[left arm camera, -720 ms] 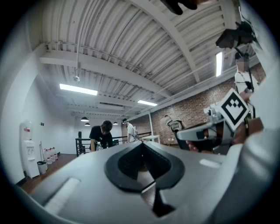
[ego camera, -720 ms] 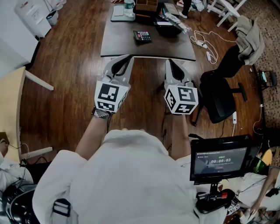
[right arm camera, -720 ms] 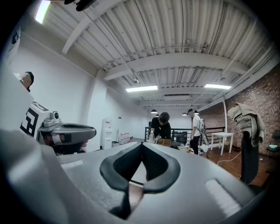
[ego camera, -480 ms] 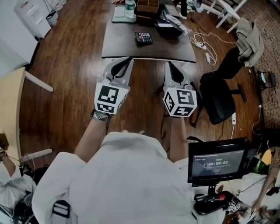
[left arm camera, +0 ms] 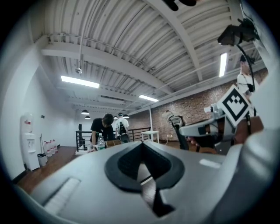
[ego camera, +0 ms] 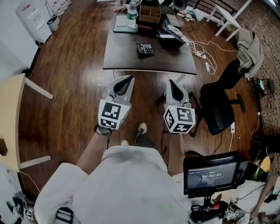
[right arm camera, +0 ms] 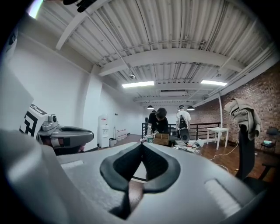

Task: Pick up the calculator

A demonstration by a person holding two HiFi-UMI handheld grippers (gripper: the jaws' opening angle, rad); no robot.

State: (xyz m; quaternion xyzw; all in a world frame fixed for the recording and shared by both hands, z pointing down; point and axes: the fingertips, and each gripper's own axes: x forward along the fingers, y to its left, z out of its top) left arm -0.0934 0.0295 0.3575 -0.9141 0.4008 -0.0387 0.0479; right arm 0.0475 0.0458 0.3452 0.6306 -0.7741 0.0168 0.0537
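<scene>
A black calculator [ego camera: 145, 48] lies flat near the middle of a dark table [ego camera: 127, 59], seen in the head view. My left gripper [ego camera: 127, 79] and right gripper [ego camera: 170, 84] are held side by side over the wooden floor, short of the table's near edge, pointing level toward it. Both are shut with nothing between their jaws. In the left gripper view my left gripper [left arm camera: 141, 144] fills the lower picture; the right gripper view shows my right gripper [right arm camera: 142, 145] likewise. The calculator is hidden behind the jaws in both gripper views.
On the table's far side stand a water bottle [ego camera: 131, 7], a brown box [ego camera: 148, 13] and a black tray [ego camera: 168, 38]. A black office chair [ego camera: 221, 94] stands right of the table, with cables [ego camera: 205, 43] on the floor. People [right arm camera: 160, 120] stand beyond the table. A monitor [ego camera: 212, 177] sits at lower right.
The table has slid lower in the head view, more of its far side showing. Both grippers sit lower in the picture, still shut and side by side, and a shoe now shows below them.
</scene>
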